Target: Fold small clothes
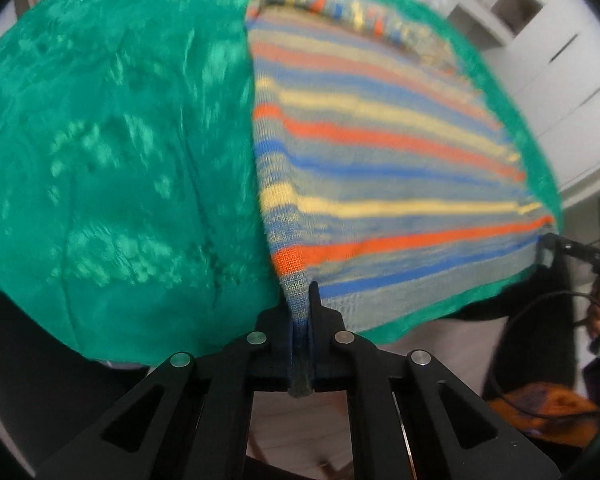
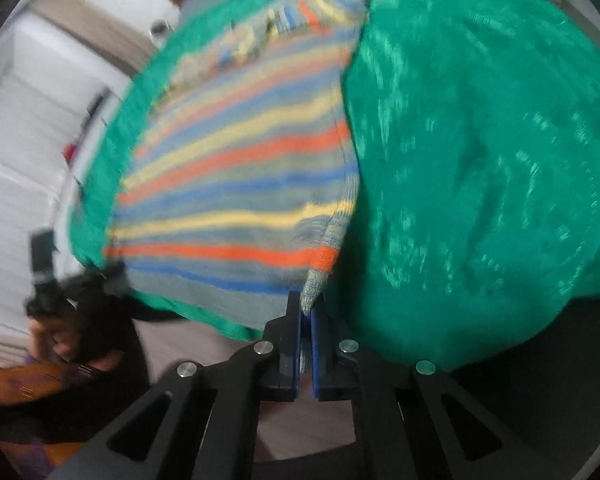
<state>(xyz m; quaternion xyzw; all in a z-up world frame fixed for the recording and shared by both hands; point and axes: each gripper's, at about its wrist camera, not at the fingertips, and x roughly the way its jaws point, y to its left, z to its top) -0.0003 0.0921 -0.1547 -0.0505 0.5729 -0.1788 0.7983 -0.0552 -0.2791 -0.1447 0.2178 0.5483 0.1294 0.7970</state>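
A knit garment (image 1: 380, 152) striped in orange, blue, yellow and grey lies on a green cloth (image 1: 120, 140). In the left wrist view my left gripper (image 1: 302, 304) is shut on the garment's near left corner, and knit fabric runs down between its jaws. At the right edge of that view my right gripper (image 1: 548, 248) pinches the other near corner. The right wrist view shows the same garment (image 2: 240, 168) on the green cloth (image 2: 480, 160), with my right gripper (image 2: 306, 304) shut on its near right corner. My left gripper (image 2: 108, 274), blurred, holds the far left corner there.
The green cloth's near edge (image 1: 400, 328) hangs over the surface edge close to both grippers. White cabinets (image 1: 560, 60) stand behind. A person's hand (image 2: 56, 340) holds the other tool's handle, and orange fabric (image 1: 548, 408) shows low down.
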